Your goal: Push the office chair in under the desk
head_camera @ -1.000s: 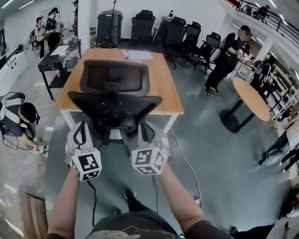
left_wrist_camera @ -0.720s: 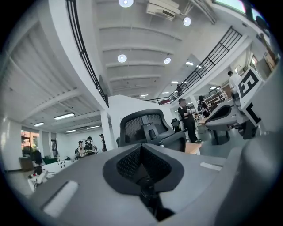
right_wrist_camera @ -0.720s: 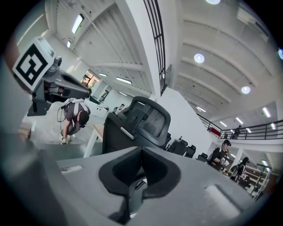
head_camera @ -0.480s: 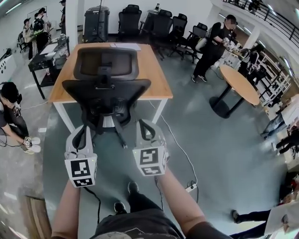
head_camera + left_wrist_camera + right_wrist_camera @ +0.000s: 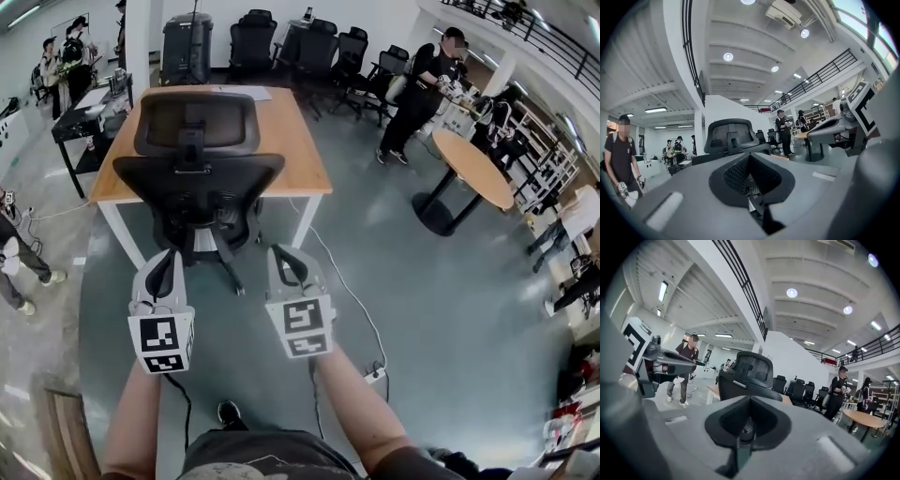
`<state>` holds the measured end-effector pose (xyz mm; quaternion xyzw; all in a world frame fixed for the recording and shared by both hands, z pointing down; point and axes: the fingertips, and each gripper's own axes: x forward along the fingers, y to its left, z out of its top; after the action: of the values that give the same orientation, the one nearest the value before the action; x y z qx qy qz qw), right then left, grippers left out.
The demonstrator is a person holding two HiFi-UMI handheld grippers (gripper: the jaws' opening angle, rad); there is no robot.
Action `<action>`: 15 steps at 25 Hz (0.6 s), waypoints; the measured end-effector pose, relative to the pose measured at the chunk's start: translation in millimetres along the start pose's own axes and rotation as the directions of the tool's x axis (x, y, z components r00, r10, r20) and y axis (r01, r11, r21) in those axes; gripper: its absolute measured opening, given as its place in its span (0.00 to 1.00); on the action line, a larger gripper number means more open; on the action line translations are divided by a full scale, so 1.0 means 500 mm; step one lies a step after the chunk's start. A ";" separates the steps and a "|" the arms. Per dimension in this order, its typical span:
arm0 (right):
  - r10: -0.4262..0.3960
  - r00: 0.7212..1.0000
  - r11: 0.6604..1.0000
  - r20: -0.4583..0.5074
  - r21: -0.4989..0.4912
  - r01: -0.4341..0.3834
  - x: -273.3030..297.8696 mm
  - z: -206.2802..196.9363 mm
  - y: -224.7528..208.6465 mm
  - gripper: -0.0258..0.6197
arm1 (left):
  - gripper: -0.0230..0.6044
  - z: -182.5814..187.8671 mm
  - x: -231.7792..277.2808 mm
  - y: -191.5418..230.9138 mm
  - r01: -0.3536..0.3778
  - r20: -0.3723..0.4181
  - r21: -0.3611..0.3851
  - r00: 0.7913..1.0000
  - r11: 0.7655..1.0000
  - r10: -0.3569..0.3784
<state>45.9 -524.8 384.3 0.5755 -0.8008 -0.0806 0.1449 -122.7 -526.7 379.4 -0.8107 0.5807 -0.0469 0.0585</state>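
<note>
The black mesh office chair stands against the near edge of the wooden desk, its back toward me and its headrest over the desktop. My left gripper and right gripper hover side by side above the floor, a short way behind the chair and not touching it. Both are shut with nothing between the jaws. The left gripper view shows the chair beyond its shut jaws, with the right gripper beside it. In the right gripper view the chair is straight ahead.
A cable and power strip lie on the grey floor to my right. A round table and a standing person are further right. Spare black chairs line the back wall. A black cart stands left of the desk.
Both grippers have drawn back from the chair's backrest, and a gap of floor now shows between them and it. The crouching person at the left has moved toward the frame's edge.
</note>
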 end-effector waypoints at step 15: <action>0.100 0.995 0.995 -0.001 0.011 -0.100 -0.092 -0.027 -0.002 0.03 | 0.06 0.000 -0.061 -0.087 -0.026 -0.049 -0.063 0.999 0.998 0.023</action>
<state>64.7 -481.0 390.2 0.5356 -0.8288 -0.0685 0.1465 -91.8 -483.8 385.6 -0.8035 0.5931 -0.0471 0.0190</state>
